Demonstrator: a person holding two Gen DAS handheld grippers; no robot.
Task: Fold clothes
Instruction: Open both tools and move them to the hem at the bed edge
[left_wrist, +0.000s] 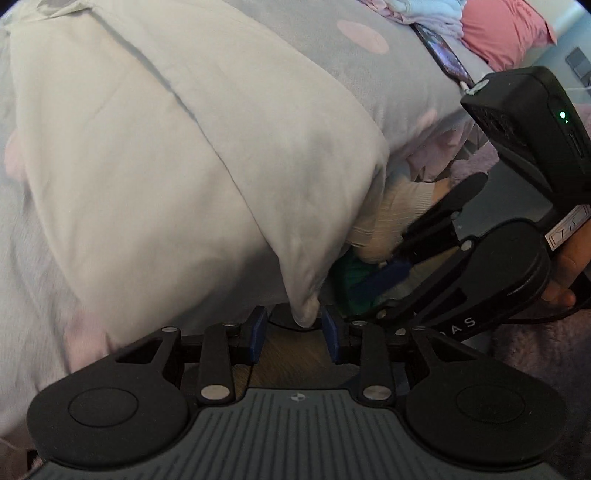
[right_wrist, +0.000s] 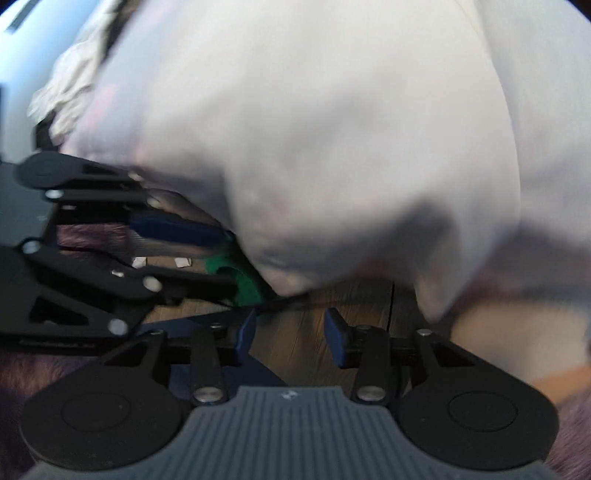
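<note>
A cream-white garment (left_wrist: 177, 155) lies folded on the grey bed and hangs over its edge; it fills the right wrist view (right_wrist: 332, 140) too. My left gripper (left_wrist: 294, 328) is open, and a hanging corner (left_wrist: 304, 310) of the garment sits between its blue pads, not pinched. My right gripper (right_wrist: 290, 334) is open and empty, just below the hanging cloth. Each gripper shows in the other's view, the right one (left_wrist: 391, 273) at the right and the left one (right_wrist: 177, 236) at the left. Whether they touch the cloth there is hidden.
The grey bedspread with pink dots (left_wrist: 332, 40) carries a phone (left_wrist: 443, 51), a pink garment (left_wrist: 506, 29) and pale clothes at the far end. A foot in a beige sock (left_wrist: 388, 218) and green footwear (left_wrist: 356, 280) stand on the wooden floor (right_wrist: 351, 306). A purple rug (left_wrist: 535, 362) lies at the right.
</note>
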